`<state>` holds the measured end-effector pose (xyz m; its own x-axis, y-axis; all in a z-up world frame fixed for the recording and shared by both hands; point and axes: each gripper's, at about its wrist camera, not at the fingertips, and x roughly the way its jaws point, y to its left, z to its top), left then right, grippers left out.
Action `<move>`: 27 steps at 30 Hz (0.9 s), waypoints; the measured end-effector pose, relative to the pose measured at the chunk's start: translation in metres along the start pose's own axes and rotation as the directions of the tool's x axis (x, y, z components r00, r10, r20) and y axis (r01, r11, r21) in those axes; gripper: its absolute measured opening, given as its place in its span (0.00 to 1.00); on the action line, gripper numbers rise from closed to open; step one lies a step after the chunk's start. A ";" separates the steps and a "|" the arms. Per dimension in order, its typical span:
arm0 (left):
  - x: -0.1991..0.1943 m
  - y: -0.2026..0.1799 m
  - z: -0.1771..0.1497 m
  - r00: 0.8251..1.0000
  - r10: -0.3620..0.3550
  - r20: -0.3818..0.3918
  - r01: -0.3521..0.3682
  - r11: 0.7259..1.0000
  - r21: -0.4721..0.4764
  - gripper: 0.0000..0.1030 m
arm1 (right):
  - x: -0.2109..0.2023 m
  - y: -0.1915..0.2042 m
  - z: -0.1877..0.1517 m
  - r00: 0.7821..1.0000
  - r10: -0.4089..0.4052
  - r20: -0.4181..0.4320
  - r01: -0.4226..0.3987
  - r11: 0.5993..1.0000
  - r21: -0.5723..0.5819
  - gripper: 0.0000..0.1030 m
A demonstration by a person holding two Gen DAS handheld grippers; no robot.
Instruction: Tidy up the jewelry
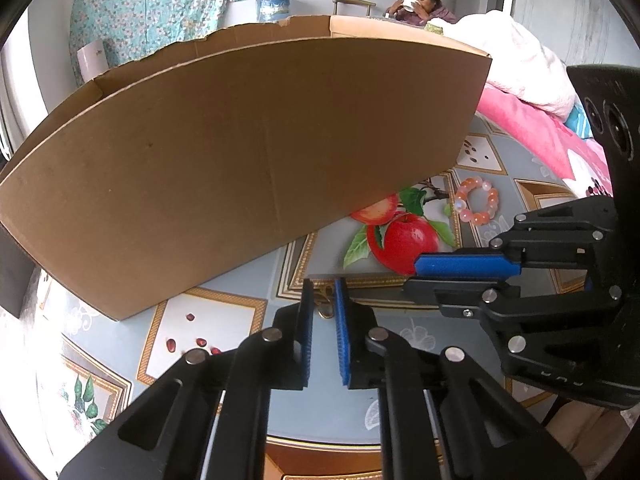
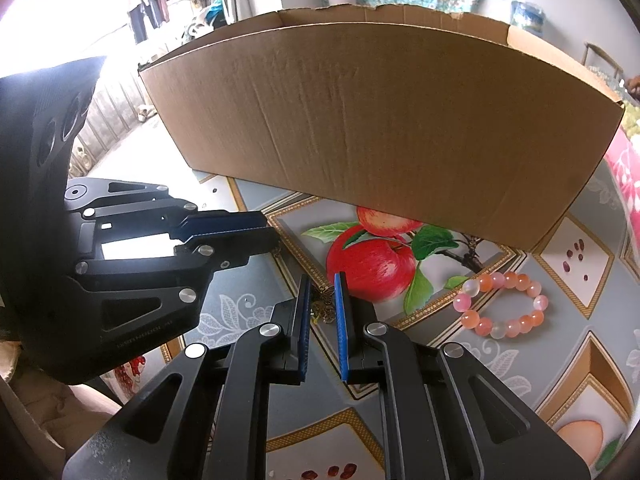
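A pink and orange bead bracelet (image 1: 477, 200) lies on the patterned tablecloth; it also shows in the right wrist view (image 2: 502, 304). A small bronze charm piece (image 2: 325, 305) lies on the cloth between the tips of my right gripper (image 2: 322, 280), whose jaws stand a little apart around it. A bronze piece (image 1: 325, 307) also lies between the tips of my left gripper (image 1: 322, 286), jaws narrowly apart. A large open cardboard box (image 1: 248, 152) stands just behind both grippers; it also shows in the right wrist view (image 2: 400, 128). Each gripper appears in the other's view, left gripper (image 2: 256, 234) and right gripper (image 1: 424, 276).
The tablecloth (image 2: 460, 360) has apple prints. Pink and white bedding (image 1: 532, 92) lies to the right of the box. A seated person (image 1: 424, 0) drinks from a cup behind the box. A floral curtain (image 1: 152, 8) hangs on the far wall.
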<state>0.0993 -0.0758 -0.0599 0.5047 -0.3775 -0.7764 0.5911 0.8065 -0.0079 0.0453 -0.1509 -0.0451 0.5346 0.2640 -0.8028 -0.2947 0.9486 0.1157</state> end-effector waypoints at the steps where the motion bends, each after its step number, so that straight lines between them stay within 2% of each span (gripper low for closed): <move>1: 0.000 0.001 0.000 1.000 0.001 0.003 -0.001 1.000 0.000 0.08 | 0.000 0.001 0.000 1.000 0.000 0.000 0.000 1.000 0.000 0.09; 13: -0.014 0.017 -0.015 1.000 0.010 -0.001 -0.010 0.999 -0.033 0.08 | -0.008 0.008 0.005 1.000 0.009 0.016 -0.009 1.000 -0.003 0.09; 17: -0.020 0.026 -0.022 1.000 0.011 -0.001 -0.011 0.998 -0.067 0.08 | -0.009 0.005 0.006 1.000 0.009 0.011 -0.009 1.000 0.014 0.22; 24: -0.022 0.030 -0.025 1.000 0.015 0.003 -0.015 0.997 -0.081 0.08 | 0.001 0.011 0.009 0.999 -0.046 -0.026 0.045 0.999 -0.029 0.23; 27: -0.022 0.031 -0.025 1.000 0.011 0.004 -0.011 0.996 -0.090 0.08 | 0.003 0.016 0.013 0.999 -0.030 -0.027 0.029 0.999 -0.033 0.23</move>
<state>0.0906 -0.0312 -0.0587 0.5136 -0.3703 -0.7740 0.5268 0.8482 -0.0563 0.0523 -0.1329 -0.0383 0.5213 0.2307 -0.8216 -0.3048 0.9496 0.0732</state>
